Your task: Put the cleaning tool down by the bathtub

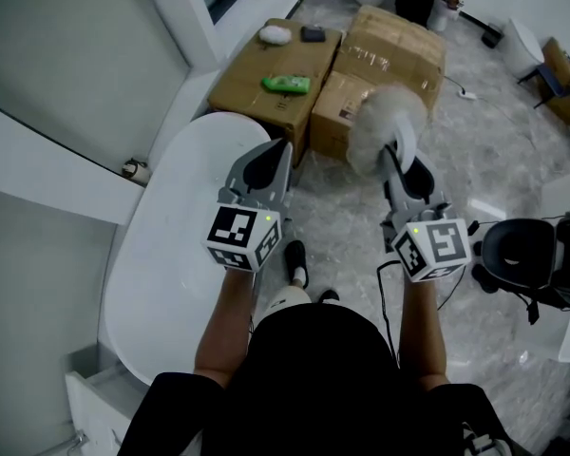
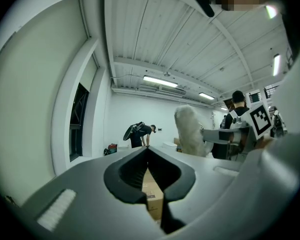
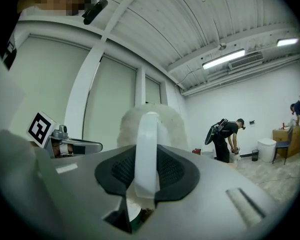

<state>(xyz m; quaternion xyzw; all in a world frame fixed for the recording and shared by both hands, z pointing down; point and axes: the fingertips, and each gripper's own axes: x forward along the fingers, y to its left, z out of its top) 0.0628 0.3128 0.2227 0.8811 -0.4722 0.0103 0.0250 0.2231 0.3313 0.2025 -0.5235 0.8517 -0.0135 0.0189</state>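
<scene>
We see the right gripper (image 1: 395, 156) closed on the cleaning tool (image 1: 388, 122) - a duster with a white plastic handle and a pale, fluffy head. In the right gripper view the handle stands upright between the two dark pads, which press on it from either side. The fluffy head rises just past the jaw tips. The jaws are partly closed, as far apart as the handle is wide.

From the head view the duster's head hangs above the grey marbled floor (image 1: 494, 160), in front of the cardboard boxes (image 1: 266, 93). It is off to the right of the white bathtub (image 1: 161, 283) and touches neither the tub nor the floor. A green bottle (image 1: 286, 84) lies on top of one box.

The left gripper (image 1: 277, 150) is level beside the right one, over the rounded end of the bathtub. In its own view the jaw tips meet and we find nothing between them - only a box shows through the gap below. The duster's head appears off to its right, well clear of it.
</scene>
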